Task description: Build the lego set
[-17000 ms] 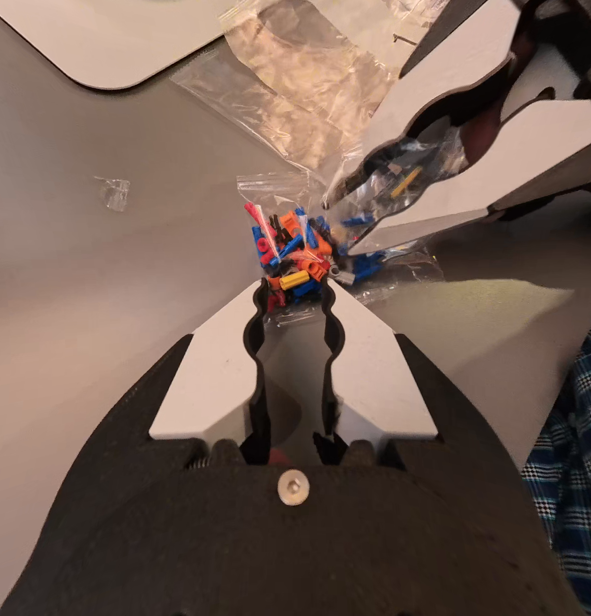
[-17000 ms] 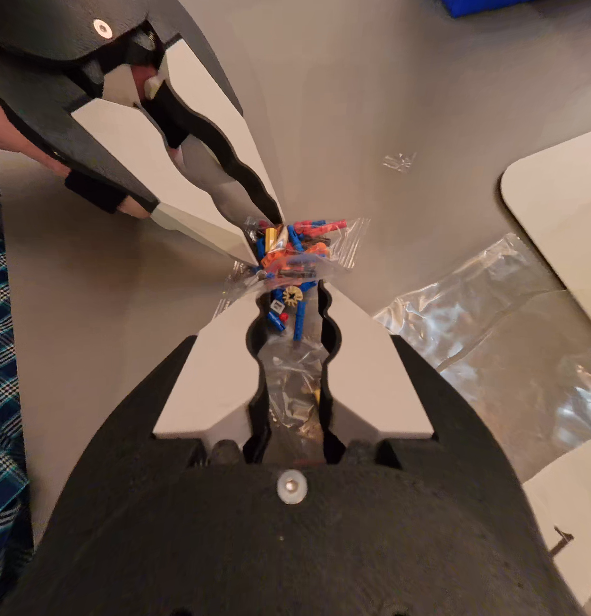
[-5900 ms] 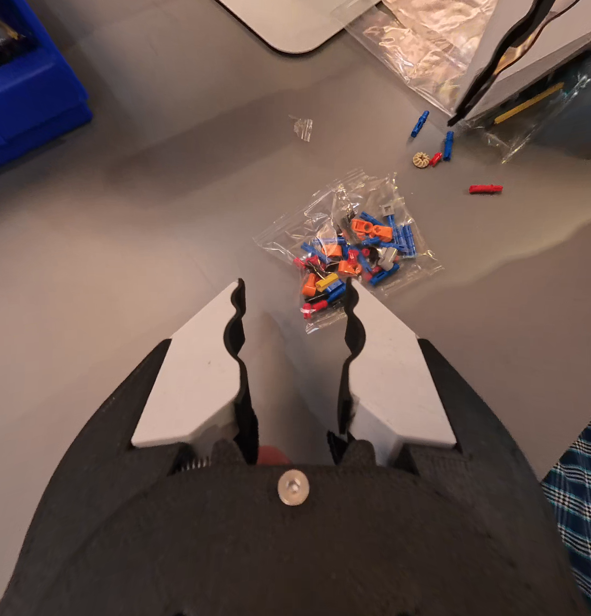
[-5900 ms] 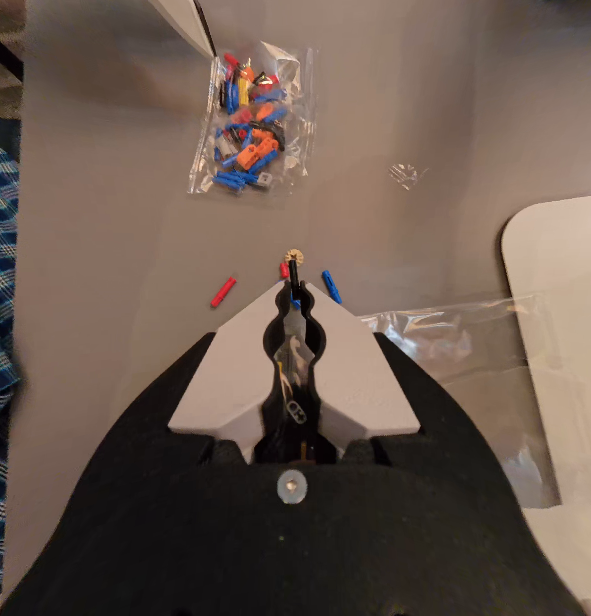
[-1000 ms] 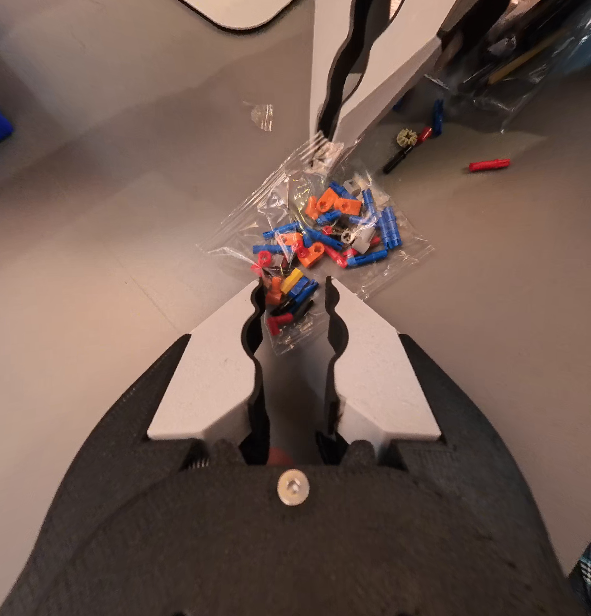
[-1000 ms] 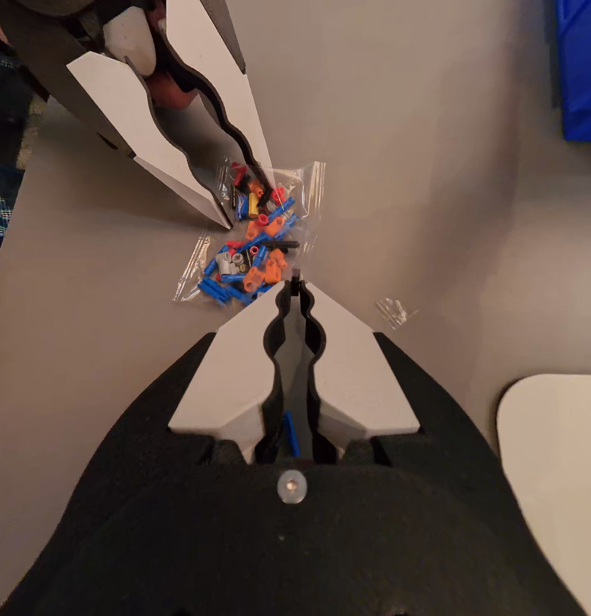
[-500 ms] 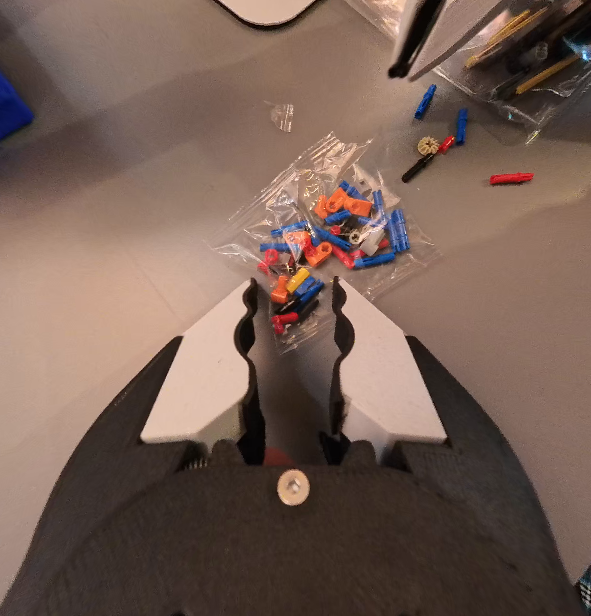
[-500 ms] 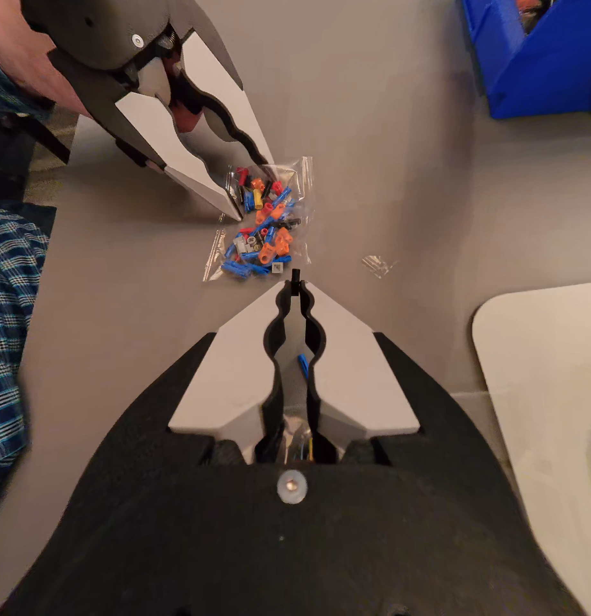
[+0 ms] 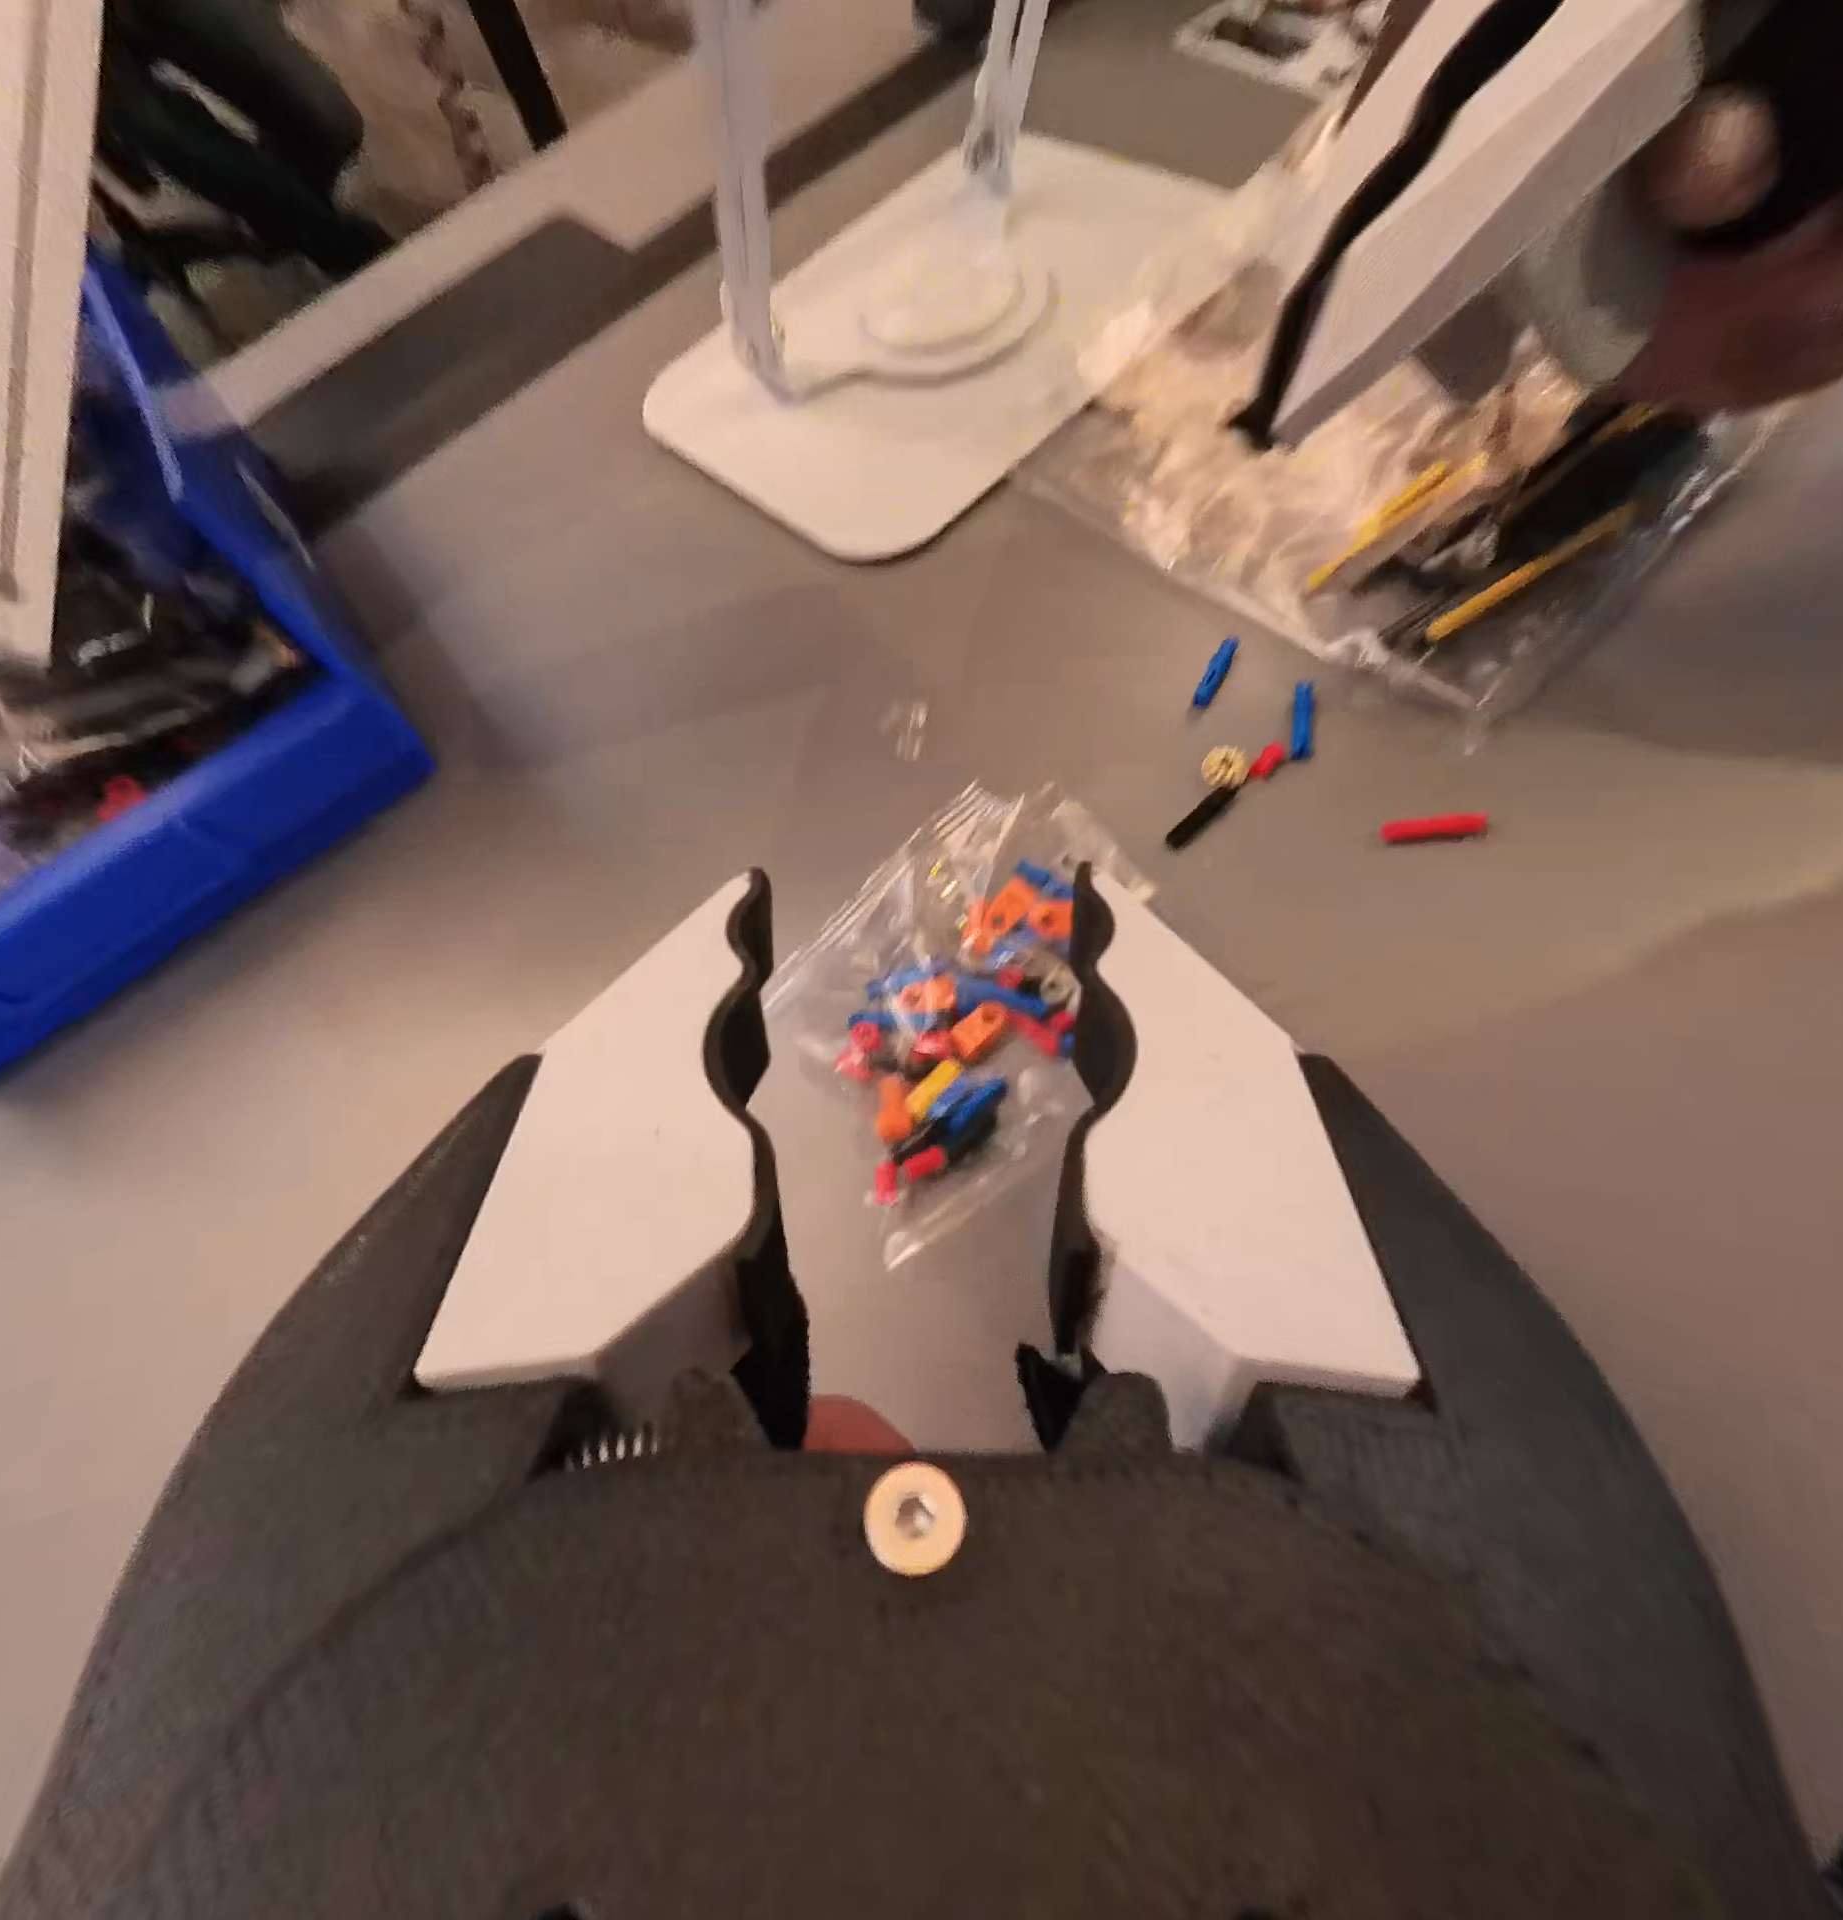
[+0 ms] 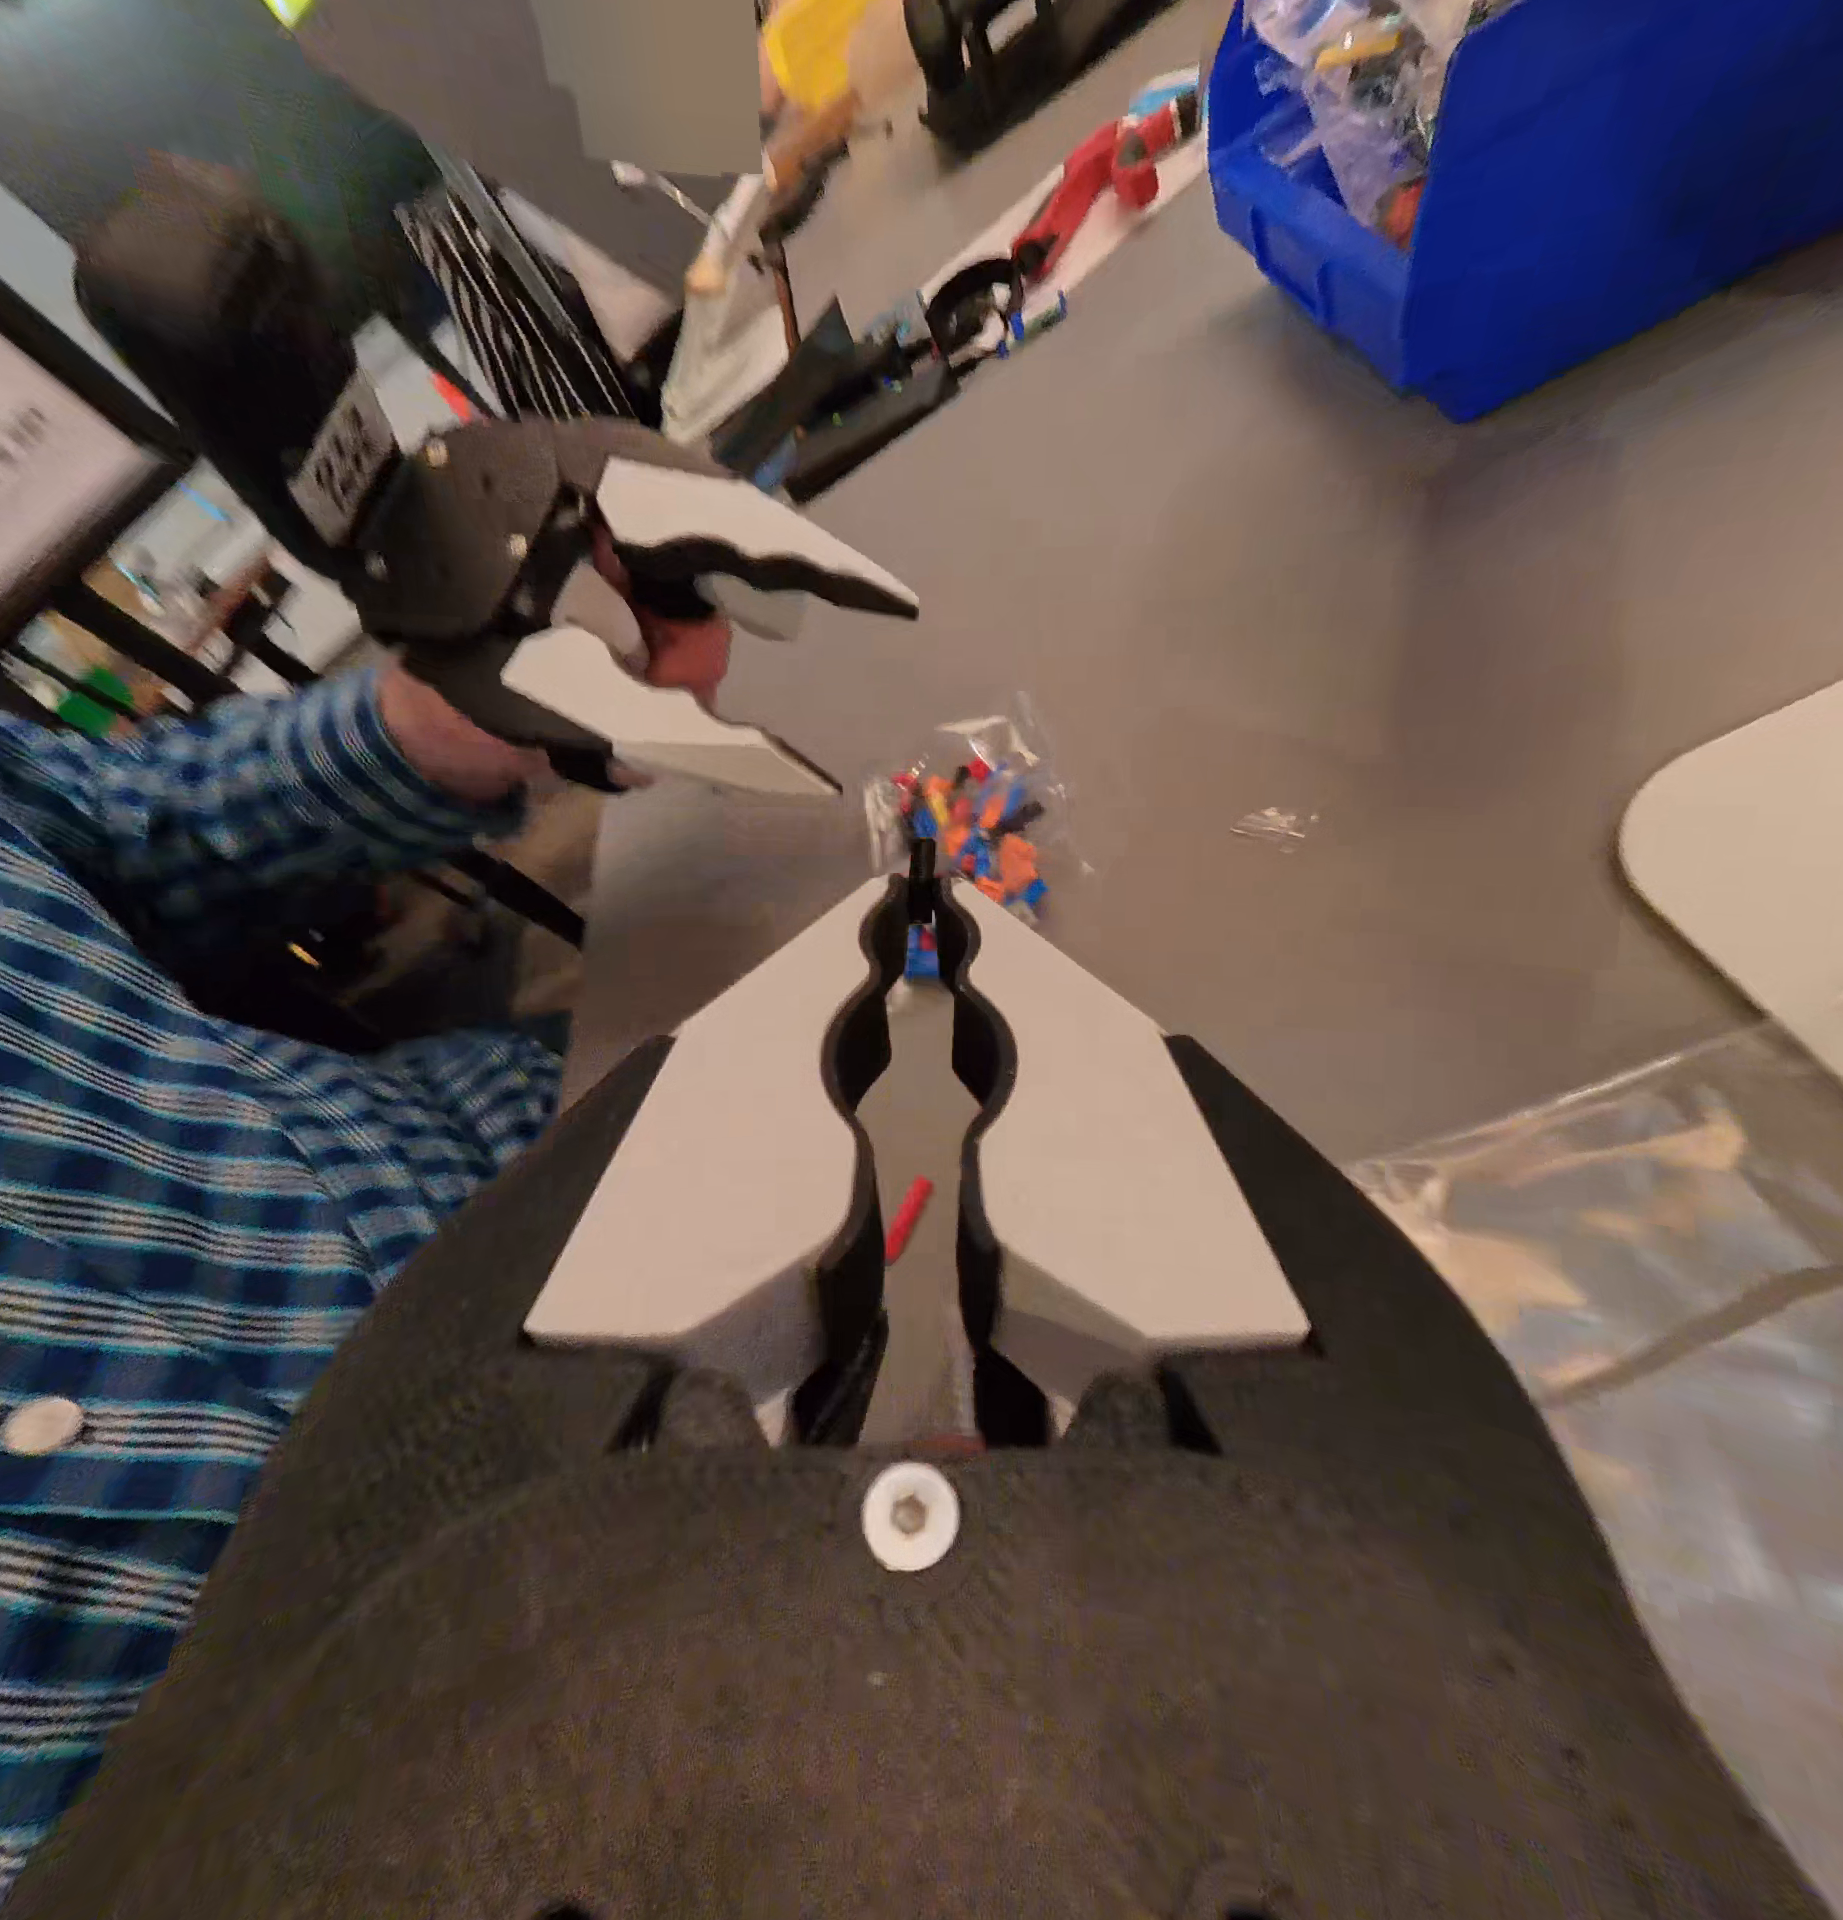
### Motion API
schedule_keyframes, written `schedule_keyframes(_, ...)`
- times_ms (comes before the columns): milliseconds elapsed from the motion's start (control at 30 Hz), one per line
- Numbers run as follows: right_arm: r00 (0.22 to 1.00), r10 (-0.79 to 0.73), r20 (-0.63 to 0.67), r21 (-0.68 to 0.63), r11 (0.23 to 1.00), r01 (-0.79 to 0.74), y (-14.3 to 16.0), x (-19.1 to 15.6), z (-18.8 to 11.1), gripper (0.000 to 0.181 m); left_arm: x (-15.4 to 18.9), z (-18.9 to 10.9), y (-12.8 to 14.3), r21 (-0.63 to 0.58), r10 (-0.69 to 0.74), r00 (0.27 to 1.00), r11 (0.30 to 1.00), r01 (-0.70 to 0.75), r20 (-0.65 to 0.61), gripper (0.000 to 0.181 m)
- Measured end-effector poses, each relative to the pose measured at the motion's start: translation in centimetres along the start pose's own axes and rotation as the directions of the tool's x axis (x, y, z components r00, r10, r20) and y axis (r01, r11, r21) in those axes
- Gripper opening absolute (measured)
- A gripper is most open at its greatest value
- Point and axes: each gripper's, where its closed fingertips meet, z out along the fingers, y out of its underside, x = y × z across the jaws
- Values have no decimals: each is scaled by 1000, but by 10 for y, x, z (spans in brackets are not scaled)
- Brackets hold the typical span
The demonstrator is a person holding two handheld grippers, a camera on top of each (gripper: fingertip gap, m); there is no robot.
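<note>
A small clear bag (image 9: 948, 1029) of blue, orange, red and yellow lego pins lies on the grey table, seen between my left fingers. My left gripper (image 9: 919, 883) is open and empty above it. In the right wrist view the left gripper (image 10: 875, 701) hangs raised, left of the bag (image 10: 984, 810). My right gripper (image 10: 922, 888) is shut on a small black pin (image 10: 922, 862) that pokes out of its tips. It also shows at the top right of the left wrist view (image 9: 1260, 421), over a larger bag (image 9: 1468, 551) of yellow and black parts.
Loose pieces lie right of the small bag: two blue pins (image 9: 1215, 670), a tan gear (image 9: 1223, 766), a black pin (image 9: 1203, 821), a red axle (image 9: 1431, 828). A blue bin (image 9: 169, 831) stands at left, a white stand base (image 9: 875, 416) behind. A person's plaid sleeve (image 10: 169, 1039) is at left. The gap from one gripper's tips to the other's is roughly 10 centimetres. Between my right fingertips and the tan gear (image 9: 1223, 766) there is roughly 9 centimetres.
My left gripper has lifted off the small bag and opened wider. My right gripper, still shut on the black pin, has pulled back and tilted up over the larger bag.
</note>
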Motion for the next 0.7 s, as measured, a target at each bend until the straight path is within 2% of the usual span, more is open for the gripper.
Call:
schedule_keyframes(33,999,38,16,34,999,-39,-3,-2,0,2,8,0,-10,32,14,1000,999,-14,-2,54)
schedule_keyframes(133,985,148,85,125,980,-158,-10,-8,-1,2,38,5,-37,120,83,996,989,-81,-13,51)
schedule_keyframes(300,957,247,150,192,943,-273,-13,-13,-1,2,65,20,-62,184,177,984,966,-179,27,43)
schedule_keyframes(433,931,306,198,204,916,-345,-13,-17,0,2,55,25,-72,192,209,965,952,-237,157,41)
schedule_keyframes(567,904,347,249,195,896,-398,-11,-23,4,1,54,28,-74,186,276,943,932,-310,188,36)
schedule_keyframes(700,892,365,267,187,888,-420,-9,-24,3,2,61,27,-73,197,323,935,917,-348,149,16)
